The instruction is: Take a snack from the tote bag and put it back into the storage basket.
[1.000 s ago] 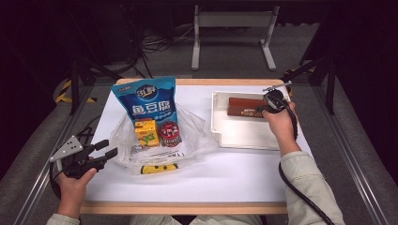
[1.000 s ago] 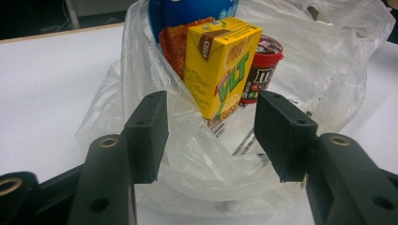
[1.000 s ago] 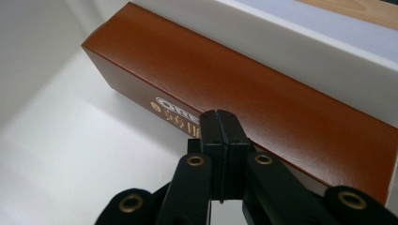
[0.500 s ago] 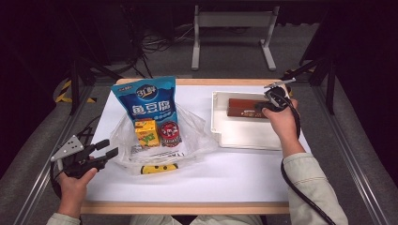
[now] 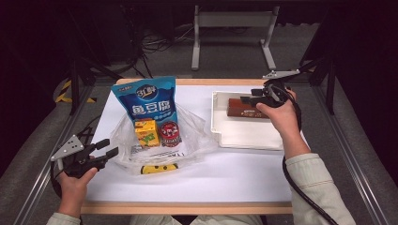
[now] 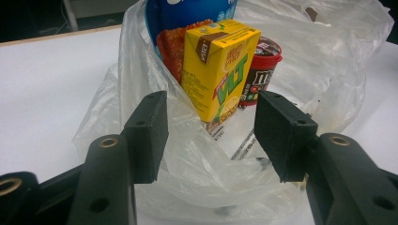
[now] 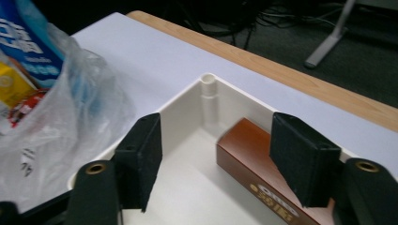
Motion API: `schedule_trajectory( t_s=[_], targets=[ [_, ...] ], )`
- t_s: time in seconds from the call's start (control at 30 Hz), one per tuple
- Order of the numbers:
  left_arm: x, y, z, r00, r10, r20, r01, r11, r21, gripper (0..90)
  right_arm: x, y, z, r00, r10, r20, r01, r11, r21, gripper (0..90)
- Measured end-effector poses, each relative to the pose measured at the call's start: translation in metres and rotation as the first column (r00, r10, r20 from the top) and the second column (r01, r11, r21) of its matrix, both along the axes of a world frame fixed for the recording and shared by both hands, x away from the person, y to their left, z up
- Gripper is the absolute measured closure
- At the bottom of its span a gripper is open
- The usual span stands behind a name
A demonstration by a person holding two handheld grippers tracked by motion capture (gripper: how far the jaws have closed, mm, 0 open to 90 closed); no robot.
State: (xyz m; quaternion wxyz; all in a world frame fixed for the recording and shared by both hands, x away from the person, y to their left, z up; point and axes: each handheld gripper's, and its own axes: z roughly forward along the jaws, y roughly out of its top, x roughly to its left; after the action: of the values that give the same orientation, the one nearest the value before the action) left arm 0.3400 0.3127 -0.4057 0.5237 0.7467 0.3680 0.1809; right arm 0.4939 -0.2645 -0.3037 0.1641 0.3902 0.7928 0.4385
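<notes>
Hovering over brown box in white tray, right claw just released; left claw agape

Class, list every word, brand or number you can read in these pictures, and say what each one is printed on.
"VLT": on the yellow drink carton.
"m&m's": partly seen on the dark red-lidded tub.
"鱼豆腐": large white characters on the blue snack bag.
Gold print on the brown box in the white tray: too blurred to read.
Small print on the carton's side: too small.
</notes>
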Motion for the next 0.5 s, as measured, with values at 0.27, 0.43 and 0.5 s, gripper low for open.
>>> schedule_trajectory(
  t_s=[0.27, 0.43, 0.5],
  targets=[
    [-0.001, 0.0, 0.0, 1.0, 0.001, 0.001, -0.001, 1.0, -0.003, 45.5, -0.005, 0.016, 0.013, 0.995, 0.087, 0.05, -0.088, 0.996, 0.023, 25.6],
    [0.0, 0.0, 0.001, 1.0, -0.002, 0.005, 0.002, 1.0, 0.0, 45.6, -0.009, 0.026, 0.021, 0.986, 0.146, 0.081, -0.149, 0.989, 0.025, 23.9],
    [-0.001, 0.0, 0.001, 1.0, 0.001, 0.001, -0.001, 1.0, -0.003, 45.6, -0.01, 0.031, 0.024, 0.9808, 0.174, 0.089, -0.177, 0.984, 0.023, 23.8]
  ],
)
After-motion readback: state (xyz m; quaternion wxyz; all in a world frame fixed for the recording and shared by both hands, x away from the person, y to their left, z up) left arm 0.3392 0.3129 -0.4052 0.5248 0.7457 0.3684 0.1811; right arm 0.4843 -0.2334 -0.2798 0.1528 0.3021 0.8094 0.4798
